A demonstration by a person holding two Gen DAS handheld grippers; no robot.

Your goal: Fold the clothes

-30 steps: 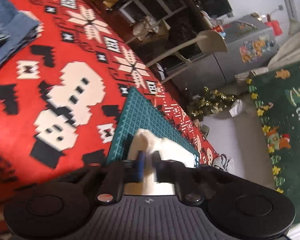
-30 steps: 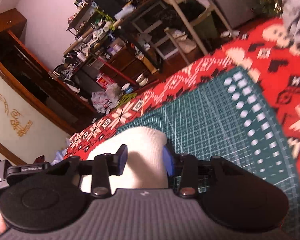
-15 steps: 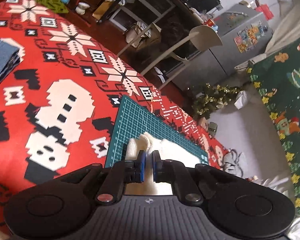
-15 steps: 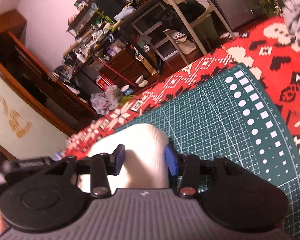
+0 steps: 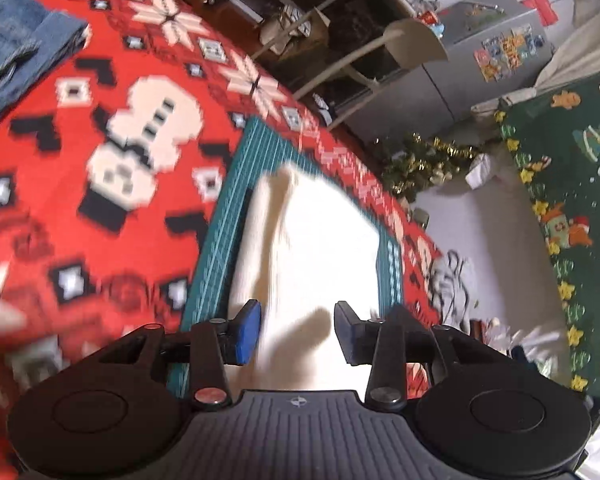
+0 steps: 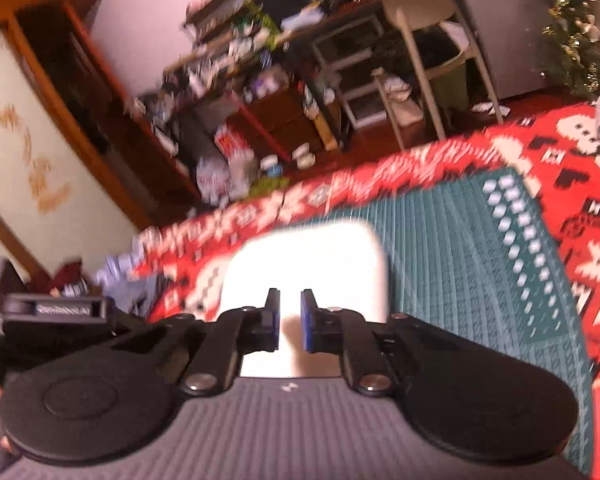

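White cloth (image 5: 320, 240) lying doubled on green mat (image 5: 228, 200) at frame centre, left gripper (image 5: 296, 330) spread wide above it, right gripper (image 6: 290, 320) narrowed, gap showing, likely poised to pinch an edge.

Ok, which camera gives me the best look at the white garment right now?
Left wrist: the white garment spreads across the green cutting mat, a fold ridge visible despite blur. The right wrist view shows only its rounded end, washed out.
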